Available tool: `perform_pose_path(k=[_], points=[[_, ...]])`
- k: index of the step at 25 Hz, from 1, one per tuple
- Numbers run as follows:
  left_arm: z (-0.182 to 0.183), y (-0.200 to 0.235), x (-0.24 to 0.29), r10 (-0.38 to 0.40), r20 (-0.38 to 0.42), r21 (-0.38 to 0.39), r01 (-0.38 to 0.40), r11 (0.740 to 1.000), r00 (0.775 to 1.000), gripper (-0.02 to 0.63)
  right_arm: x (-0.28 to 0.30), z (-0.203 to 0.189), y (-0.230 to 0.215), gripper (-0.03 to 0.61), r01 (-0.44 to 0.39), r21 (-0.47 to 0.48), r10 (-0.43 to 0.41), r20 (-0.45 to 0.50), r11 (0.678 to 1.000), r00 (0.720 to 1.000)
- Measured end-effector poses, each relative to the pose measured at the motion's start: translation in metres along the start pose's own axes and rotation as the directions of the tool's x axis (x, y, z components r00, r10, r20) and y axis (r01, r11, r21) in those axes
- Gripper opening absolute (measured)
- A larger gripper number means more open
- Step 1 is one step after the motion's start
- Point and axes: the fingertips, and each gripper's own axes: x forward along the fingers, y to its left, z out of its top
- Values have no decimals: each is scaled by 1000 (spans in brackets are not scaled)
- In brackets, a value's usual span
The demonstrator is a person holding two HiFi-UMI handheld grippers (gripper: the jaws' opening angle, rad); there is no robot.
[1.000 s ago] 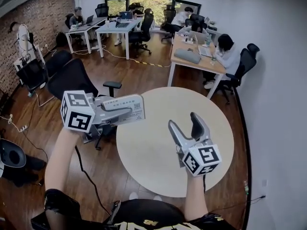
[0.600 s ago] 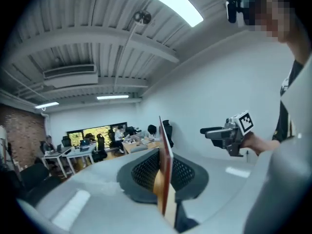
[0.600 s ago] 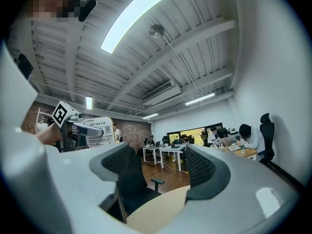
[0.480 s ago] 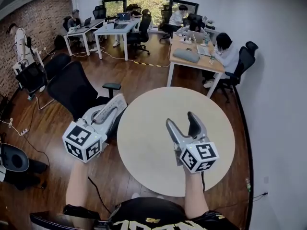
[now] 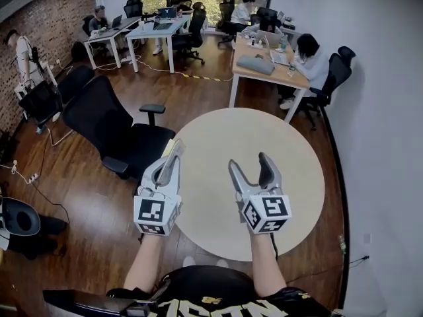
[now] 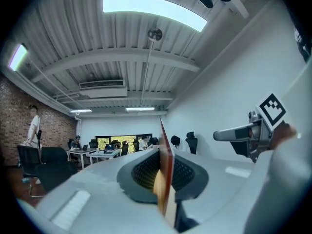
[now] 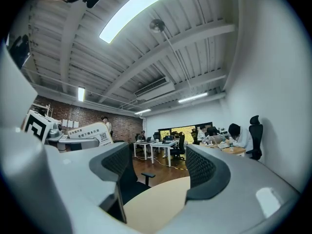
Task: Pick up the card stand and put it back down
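Observation:
The card stand (image 5: 174,152) is a thin white card with printed text. It is clamped edge-on between the jaws of my left gripper (image 5: 169,161), which is shut on it at the left rim of the round beige table (image 5: 291,177). In the left gripper view the card stand (image 6: 166,165) stands upright as a narrow edge between the pads of the left gripper (image 6: 164,174). My right gripper (image 5: 255,167) hovers over the table with its jaws open and nothing between them. The right gripper view shows the card stand (image 7: 90,131) at the left, beyond the right gripper (image 7: 161,162).
A black office chair (image 5: 106,127) stands just left of the table. Desks (image 5: 268,68) with seated people and more chairs fill the back of the room. A white wall (image 5: 383,144) runs close along the table's right side. A person (image 5: 23,51) stands by the brick wall.
My left gripper has swung down and in toward the table's left rim, turning from pointing right to pointing forward, with the card stand still in it. The right gripper has sunk slightly.

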Motion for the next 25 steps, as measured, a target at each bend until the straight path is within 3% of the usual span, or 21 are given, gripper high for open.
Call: perform_pose_path(k=[5,10,25], points=[[-28,-9,6,29,37,28,-30,999,999,17,-4,-27,-11,371,88,-40,-88,-13,995,996],[-30,-15,2,35,32,15,-36,999,999,17,-10,-41,-14,371,128,-60,-131,-43,990,990],[-41,-18,-3,-13,22,-28,14,1000,1000,17,-27,-49,-18,371,156,-51,-158,-55,987,986]])
